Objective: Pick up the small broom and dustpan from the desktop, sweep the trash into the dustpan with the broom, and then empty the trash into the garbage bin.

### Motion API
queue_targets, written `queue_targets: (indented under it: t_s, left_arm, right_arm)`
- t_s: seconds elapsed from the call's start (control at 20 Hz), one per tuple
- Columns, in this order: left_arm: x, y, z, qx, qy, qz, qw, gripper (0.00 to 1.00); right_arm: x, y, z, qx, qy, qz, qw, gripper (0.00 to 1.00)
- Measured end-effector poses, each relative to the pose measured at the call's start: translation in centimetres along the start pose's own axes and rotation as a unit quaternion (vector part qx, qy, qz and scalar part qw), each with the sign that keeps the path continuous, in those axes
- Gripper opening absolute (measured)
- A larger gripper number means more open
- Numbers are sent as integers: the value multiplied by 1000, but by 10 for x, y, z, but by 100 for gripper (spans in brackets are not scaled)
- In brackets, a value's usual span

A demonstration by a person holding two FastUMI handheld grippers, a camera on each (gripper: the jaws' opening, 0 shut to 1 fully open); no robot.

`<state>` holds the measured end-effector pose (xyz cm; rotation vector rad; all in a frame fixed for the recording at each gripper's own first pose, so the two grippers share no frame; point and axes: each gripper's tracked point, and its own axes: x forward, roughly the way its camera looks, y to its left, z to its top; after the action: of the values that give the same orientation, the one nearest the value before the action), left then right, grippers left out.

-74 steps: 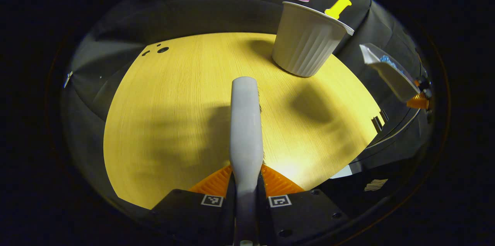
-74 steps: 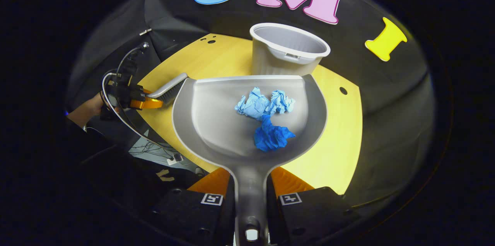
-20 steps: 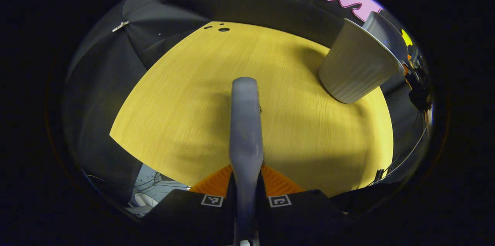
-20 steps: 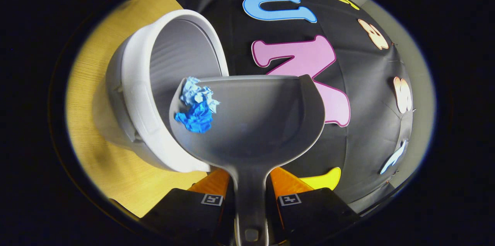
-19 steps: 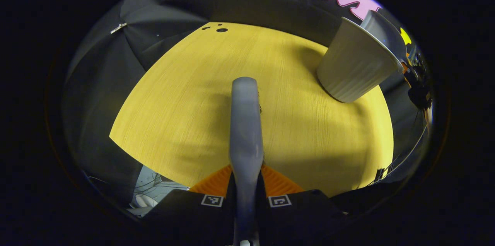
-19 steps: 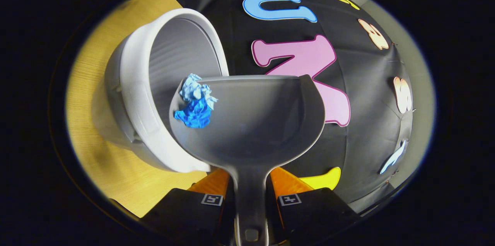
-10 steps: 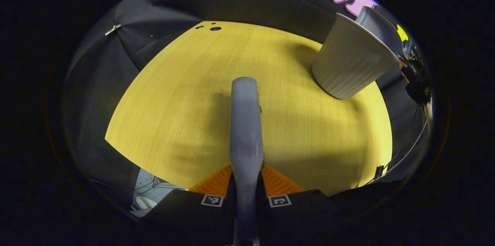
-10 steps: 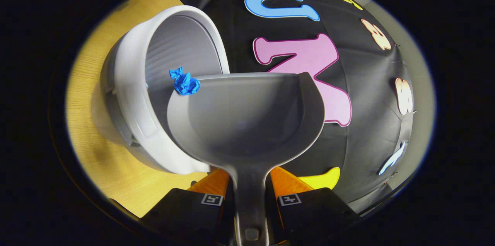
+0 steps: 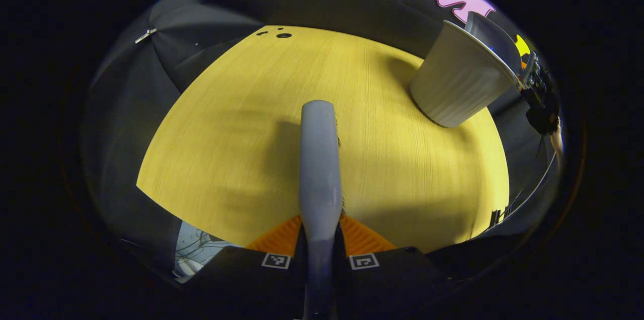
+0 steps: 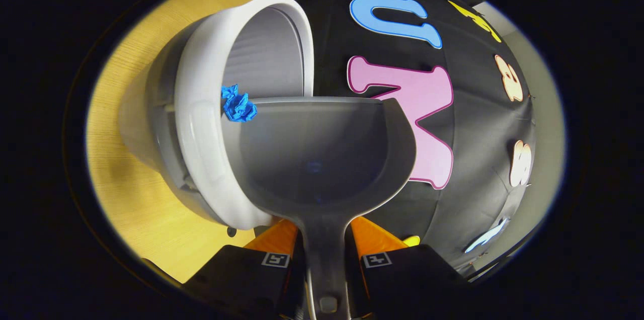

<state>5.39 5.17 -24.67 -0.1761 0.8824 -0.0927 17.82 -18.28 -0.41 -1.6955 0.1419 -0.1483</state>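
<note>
My right gripper (image 10: pixel 324 232) is shut on the handle of the grey dustpan (image 10: pixel 322 159), which is tipped sideways over the mouth of the white ribbed garbage bin (image 10: pixel 201 124). One crumpled dark blue paper ball (image 10: pixel 238 104) sits at the pan's front left corner, against the bin's rim. My left gripper (image 9: pixel 320 234) is shut on the grey small broom (image 9: pixel 318 159), held low over the yellow wooden desktop (image 9: pixel 241 134). In the left gripper view the bin (image 9: pixel 455 83) stands at the far right, with the dustpan (image 9: pixel 492 38) above its rim and the right gripper (image 9: pixel 541 106) behind it.
Small round holes (image 9: pixel 283 35) mark the desktop's far edge. Black cloth wall stands behind the bin. Cables and a pale floor (image 9: pixel 193 254) show past the desktop's near left edge.
The dustpan tilted further over the bin. The light blue paper slid out of the pan; the dark blue ball moved to the pan's front left corner. The broom stayed nearly still.
</note>
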Motion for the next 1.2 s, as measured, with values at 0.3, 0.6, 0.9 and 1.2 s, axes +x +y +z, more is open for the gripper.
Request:
queue_targets:
  t_s: [0.3, 0.6, 0.9, 1.2]
  left_arm:
    - [1, 10, 4, 0, -1, -6, 1000, 28]
    - [4, 14, 6, -2, 2, -11, 1000, 28]
    - [5, 21, 14, -2, -4, -17, 1000, 28]
    - [2, 29, 18, 9, -10, -30, 999, 28]
  right_arm:
    - [-1, 0, 1, -21, 11, 3, 1000, 37]
    - [2, 0, 1, -35, 14, 12, 999, 37]
    - [4, -1, -5, 82, 74, 64, 992, 37]
    - [-9, -17, 6, 284, 131, 104, 944, 37]
